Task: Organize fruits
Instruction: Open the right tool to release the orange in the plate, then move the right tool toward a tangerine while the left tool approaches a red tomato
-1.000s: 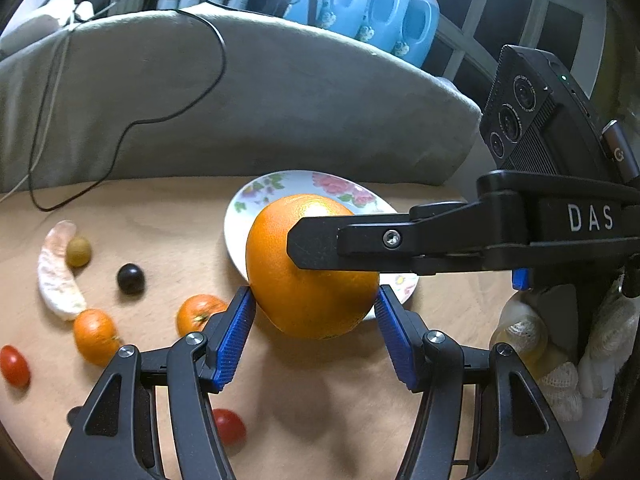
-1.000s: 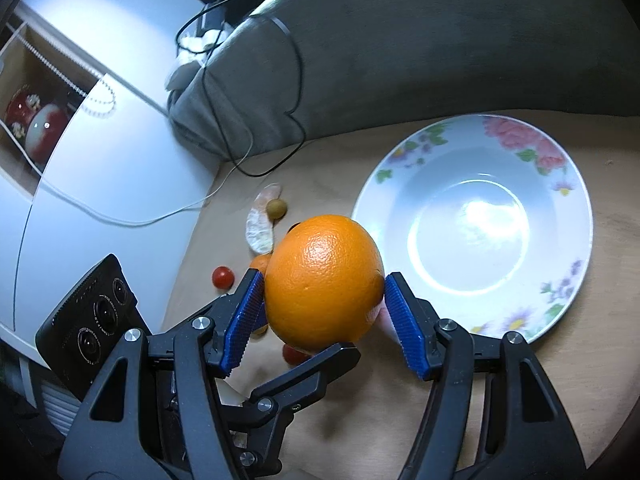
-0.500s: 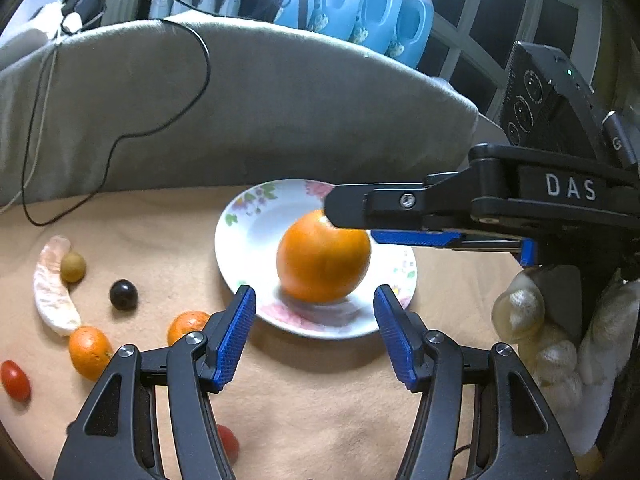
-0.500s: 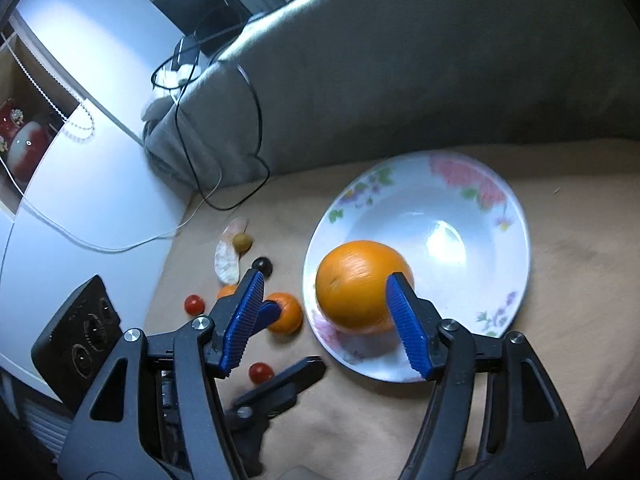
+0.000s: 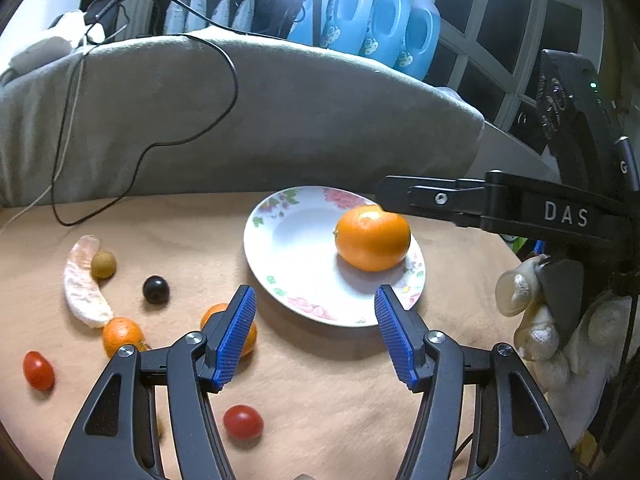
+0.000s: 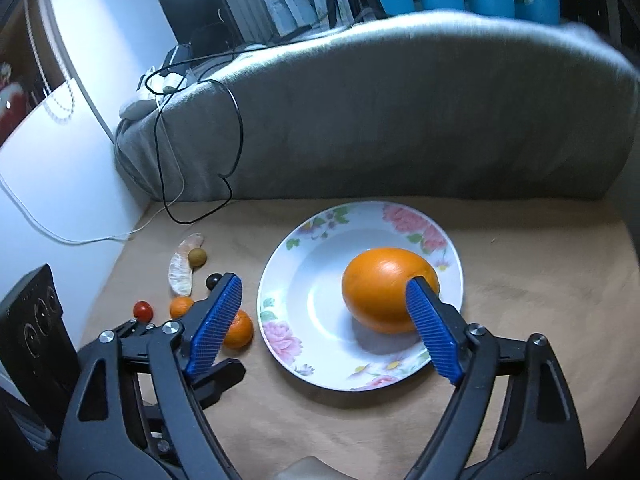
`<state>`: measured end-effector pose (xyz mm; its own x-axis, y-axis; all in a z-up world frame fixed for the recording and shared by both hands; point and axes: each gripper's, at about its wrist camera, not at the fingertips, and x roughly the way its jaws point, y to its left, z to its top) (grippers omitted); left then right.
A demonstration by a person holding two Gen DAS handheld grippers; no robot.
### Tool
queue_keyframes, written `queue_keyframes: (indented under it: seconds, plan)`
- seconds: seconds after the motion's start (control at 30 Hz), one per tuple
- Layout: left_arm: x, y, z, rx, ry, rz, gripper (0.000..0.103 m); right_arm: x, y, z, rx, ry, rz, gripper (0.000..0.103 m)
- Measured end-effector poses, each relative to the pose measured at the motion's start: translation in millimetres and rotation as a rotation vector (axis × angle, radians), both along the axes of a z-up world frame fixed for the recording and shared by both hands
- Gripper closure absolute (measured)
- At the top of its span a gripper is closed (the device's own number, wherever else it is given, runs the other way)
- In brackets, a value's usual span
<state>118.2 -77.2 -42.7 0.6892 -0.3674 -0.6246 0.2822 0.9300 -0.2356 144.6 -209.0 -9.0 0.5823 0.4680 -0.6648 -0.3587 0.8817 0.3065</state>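
Observation:
A big orange (image 5: 373, 238) (image 6: 389, 289) lies on the right side of the floral white plate (image 5: 296, 280) (image 6: 304, 344). My left gripper (image 5: 316, 336) is open and empty, just short of the plate's near rim. My right gripper (image 6: 320, 324) is open wide and empty, above the plate's near side, with its right fingertip in front of the orange. Left of the plate lie two small mandarins (image 5: 230, 330) (image 5: 122, 336), two cherry tomatoes (image 5: 243, 421) (image 5: 38, 371), a dark grape (image 5: 156, 289), a peeled citrus segment (image 5: 82, 284) and a small brown fruit (image 5: 103, 265).
The fruit lies on a tan cloth (image 5: 340, 400). A grey cushion (image 5: 280, 120) with a black cable (image 5: 180, 140) draped over it runs along the far side. Blue detergent bottles (image 5: 380, 20) stand behind it. A white wall (image 6: 60, 180) bounds the left.
The orange, held between my right gripper's pads a second ago, now rests on the plate. My right gripper has opened wide and drawn back. My left gripper has pulled back too.

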Motion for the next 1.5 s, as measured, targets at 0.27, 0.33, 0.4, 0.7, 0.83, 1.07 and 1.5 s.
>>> queue_keyframes:
  seconds: [0.27, 0.33, 0.4, 0.7, 0.83, 1.07, 1.5]
  plan:
    - [-8, 17, 4, 0.029, -0.008, 0.043, 0.032, -11, 6, 9, -0.057, -0.057, 0.0, 0.016]
    - [-10, 23, 5, 0.037, -0.01, 0.057, 0.032, -12, 9, 11, -0.061, -0.06, 0.001, 0.016]
    - [-13, 31, 5, 0.044, -0.011, 0.071, 0.032, -12, 11, 11, -0.062, -0.062, 0.003, 0.016]
    - [-19, 71, 4, 0.071, -0.006, 0.147, 0.032, -14, 27, 10, -0.073, -0.073, 0.03, 0.016]
    - [-20, 85, 2, 0.083, -0.001, 0.171, 0.032, -16, 35, 10, -0.077, -0.076, 0.046, 0.016]
    - [-21, 108, -2, 0.104, 0.003, 0.211, 0.032, -19, 50, 8, -0.083, -0.076, 0.081, 0.016]
    - [-28, 152, -12, 0.126, 0.022, 0.303, 0.032, -27, 80, -1, -0.109, -0.066, 0.173, 0.016]
